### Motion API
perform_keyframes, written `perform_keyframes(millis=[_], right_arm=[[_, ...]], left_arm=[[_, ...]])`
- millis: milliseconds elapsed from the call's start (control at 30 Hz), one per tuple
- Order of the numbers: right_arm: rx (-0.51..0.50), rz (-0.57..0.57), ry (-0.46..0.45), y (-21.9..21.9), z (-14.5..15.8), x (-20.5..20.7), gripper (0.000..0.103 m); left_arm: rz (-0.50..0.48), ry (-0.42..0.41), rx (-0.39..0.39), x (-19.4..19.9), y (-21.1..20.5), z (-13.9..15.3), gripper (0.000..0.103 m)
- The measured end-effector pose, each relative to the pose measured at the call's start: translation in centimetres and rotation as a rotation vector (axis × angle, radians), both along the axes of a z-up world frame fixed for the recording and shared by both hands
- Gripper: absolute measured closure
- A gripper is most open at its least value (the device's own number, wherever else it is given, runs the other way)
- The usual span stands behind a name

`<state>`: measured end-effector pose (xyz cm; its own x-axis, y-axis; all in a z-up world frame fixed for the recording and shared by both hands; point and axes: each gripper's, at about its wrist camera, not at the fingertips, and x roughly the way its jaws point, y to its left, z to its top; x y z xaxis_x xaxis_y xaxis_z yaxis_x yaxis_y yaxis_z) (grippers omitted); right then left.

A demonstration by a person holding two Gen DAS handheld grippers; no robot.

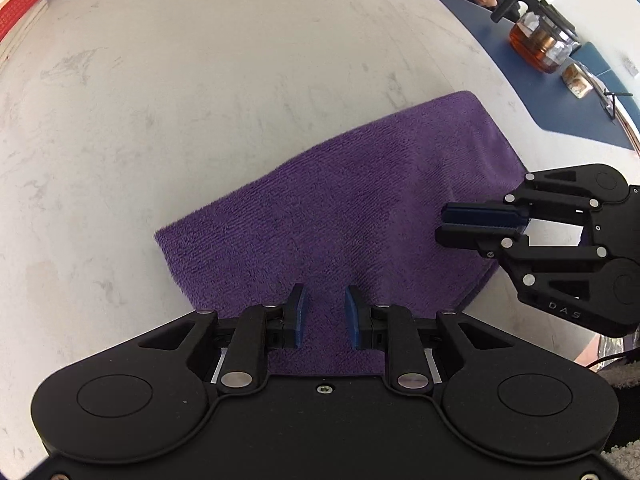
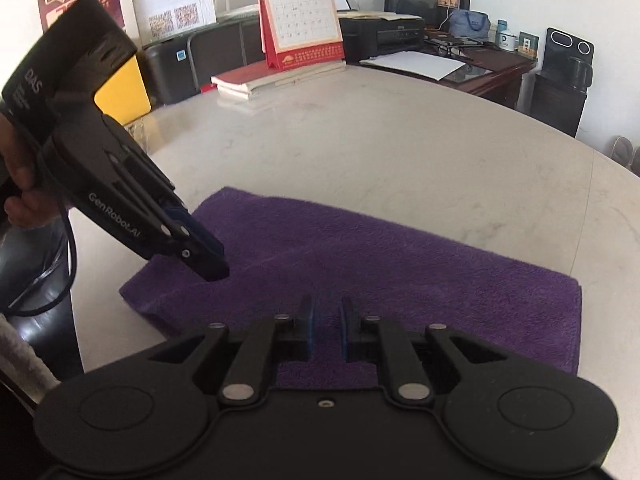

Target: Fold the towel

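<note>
Left gripper [image 1: 325, 312] nearest, over towel's near edge, jaws a narrow gap apart w/ nothing in them. Right gripper [image 1: 442, 226] almost closed, empty, above right edge. Purple towel [image 1: 340, 216] lies folded flat on pale table [image 1: 200, 80]; wide bare tabletop beyond it.

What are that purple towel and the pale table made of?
The towel looks like soft fuzzy microfibre or terry, judging by its ribbed pile and fluffy edges. The table seems to be polished stone or a marble-look laminate: faint grey veining, dull sheen.
</note>
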<state>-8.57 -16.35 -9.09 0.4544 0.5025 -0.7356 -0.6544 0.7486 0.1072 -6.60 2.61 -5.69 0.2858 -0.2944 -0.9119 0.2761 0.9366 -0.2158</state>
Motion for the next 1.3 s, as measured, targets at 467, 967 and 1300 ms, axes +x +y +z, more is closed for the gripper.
perform_keyframes(millis=[467,967,1300], right_arm=[[-0.064,-0.336,-0.001,-10.1,0.0,-0.6,0.1],[-0.024,-0.312,0.005,-8.5,0.2,2.0,0.095],[-0.102,-0.297,-0.013,-10.2,-0.4,0.7,0.099]], left_arm=[[-0.047,-0.005,0.013,-0.8,1.0,0.2,0.083],[-0.166,0.029,-0.055,-2.0,-1.9,0.0,0.079],[-0.134,0.042,-0.063,-3.3,-0.8,-0.5,0.079]])
